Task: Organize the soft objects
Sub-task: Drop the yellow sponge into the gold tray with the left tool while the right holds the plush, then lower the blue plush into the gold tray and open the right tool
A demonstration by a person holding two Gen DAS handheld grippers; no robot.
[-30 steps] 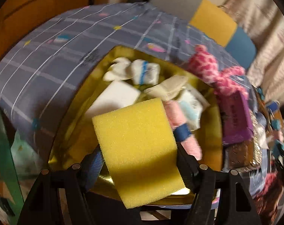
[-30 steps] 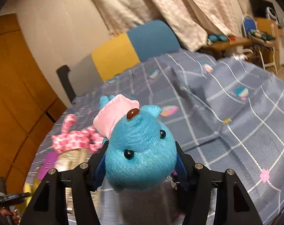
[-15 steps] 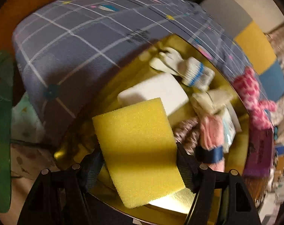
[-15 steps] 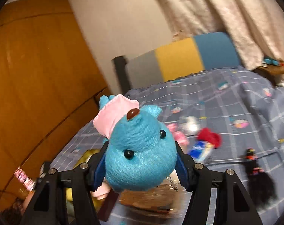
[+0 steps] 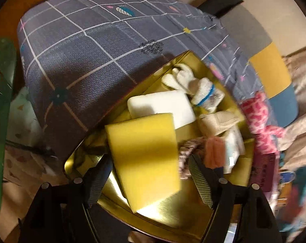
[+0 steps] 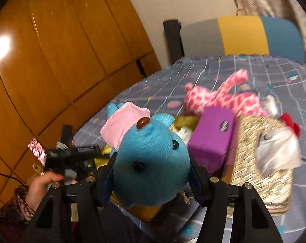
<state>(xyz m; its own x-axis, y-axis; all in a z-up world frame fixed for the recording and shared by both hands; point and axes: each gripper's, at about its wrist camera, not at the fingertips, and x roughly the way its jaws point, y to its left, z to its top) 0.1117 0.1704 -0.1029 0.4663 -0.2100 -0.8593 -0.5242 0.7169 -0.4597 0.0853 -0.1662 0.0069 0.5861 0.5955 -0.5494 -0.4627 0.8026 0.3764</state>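
Change: left gripper [image 5: 150, 179] jaws opening, right pad now clear of flat yellow foam sponge [image 5: 143, 156]; release under way.
Place: sponge lying in gold-lined box [image 5: 173, 212], overlapping white foam block [image 5: 163, 106].
Axis: long side running toward far bedspread.
Right gripper [image 6: 153, 174]: clamped on blue plush toy [image 6: 150, 162], face toward camera.

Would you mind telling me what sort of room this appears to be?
Most likely a bedroom: a bed under a checked sheet, a padded headboard against the wall, and a wooden wardrobe beside it.
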